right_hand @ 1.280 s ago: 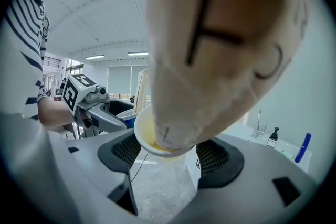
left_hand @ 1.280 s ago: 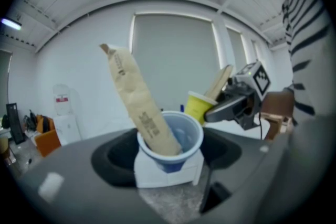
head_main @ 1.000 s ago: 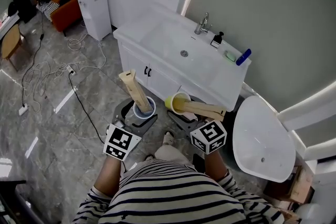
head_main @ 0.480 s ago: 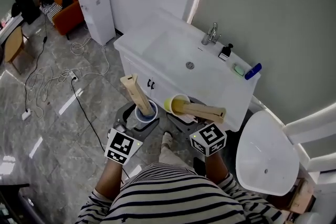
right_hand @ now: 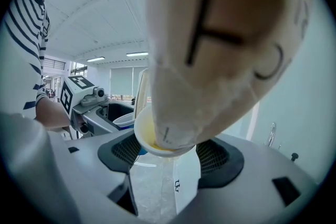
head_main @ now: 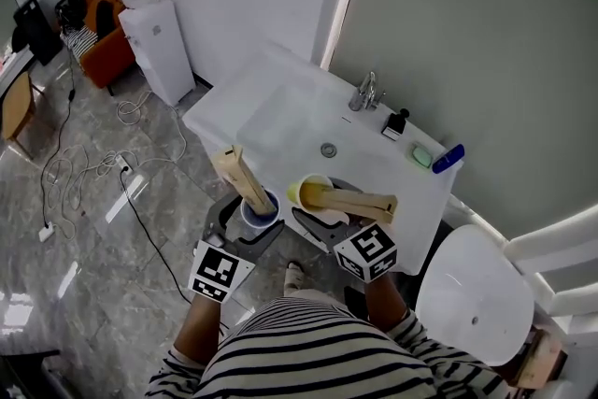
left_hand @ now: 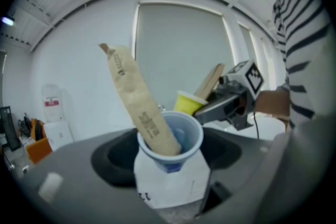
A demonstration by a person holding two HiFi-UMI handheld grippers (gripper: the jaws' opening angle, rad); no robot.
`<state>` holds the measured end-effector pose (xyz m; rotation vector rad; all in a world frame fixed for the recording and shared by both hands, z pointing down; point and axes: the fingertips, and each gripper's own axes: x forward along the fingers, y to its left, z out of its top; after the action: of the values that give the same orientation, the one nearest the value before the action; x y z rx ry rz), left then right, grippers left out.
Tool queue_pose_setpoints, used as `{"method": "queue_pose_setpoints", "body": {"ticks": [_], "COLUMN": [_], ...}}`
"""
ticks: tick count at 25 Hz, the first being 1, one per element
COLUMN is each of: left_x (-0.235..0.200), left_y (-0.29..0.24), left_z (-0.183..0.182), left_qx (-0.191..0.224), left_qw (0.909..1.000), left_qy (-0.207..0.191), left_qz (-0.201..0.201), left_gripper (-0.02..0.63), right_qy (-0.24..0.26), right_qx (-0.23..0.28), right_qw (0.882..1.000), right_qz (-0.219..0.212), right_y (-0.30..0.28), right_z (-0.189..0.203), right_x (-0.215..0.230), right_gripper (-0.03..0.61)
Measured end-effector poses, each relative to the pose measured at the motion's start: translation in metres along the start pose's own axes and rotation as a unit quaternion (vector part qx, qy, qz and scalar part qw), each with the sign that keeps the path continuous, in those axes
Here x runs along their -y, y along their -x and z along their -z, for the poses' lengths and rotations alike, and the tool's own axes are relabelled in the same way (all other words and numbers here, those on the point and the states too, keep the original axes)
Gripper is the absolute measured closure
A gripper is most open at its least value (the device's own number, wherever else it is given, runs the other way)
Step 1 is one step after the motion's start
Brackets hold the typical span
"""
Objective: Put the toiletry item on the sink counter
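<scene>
Both cups have travelled toward the sink counter (head_main: pixel 224 112) over the last second, and in the head view its near edge now lies just beyond them. The left gripper (head_main: pixel 254 216) carries a blue cup (head_main: pixel 259 208) upright, probably so that its tall paper packet (head_main: pixel 239 173) stays in. The right gripper (head_main: pixel 318 206) carries a yellow cup (head_main: pixel 313 193) whose tan packet (head_main: pixel 363 199) leans right. Neither item is on the counter yet, and a tap (head_main: pixel 364 92) stands at the counter's far edge. In the left gripper view the jaws stand wide, pressing the blue cup's sides. In the right gripper view the jaws clamp the yellow cup below its rim, with the tan packet looming close to the lens.
</scene>
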<state>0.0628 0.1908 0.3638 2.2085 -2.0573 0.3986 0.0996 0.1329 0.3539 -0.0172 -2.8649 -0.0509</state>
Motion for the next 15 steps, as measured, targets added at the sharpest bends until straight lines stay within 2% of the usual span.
{"method": "queue_pose_setpoints", "body": {"ticks": [15], "left_x": [-0.043], "left_y": [-0.100], "left_z": [-0.030], "left_qx": [-0.003], "left_qw": [0.9998], "left_qy": [-0.020], "left_qz": [-0.001], "left_gripper": [0.252], "right_qy": [0.003], "right_qx": [0.019], "right_qw": [1.000], "right_qz": [0.000], "right_y": [-0.028], "right_z": [-0.015], "right_x": [0.108], "right_gripper": [0.245]}}
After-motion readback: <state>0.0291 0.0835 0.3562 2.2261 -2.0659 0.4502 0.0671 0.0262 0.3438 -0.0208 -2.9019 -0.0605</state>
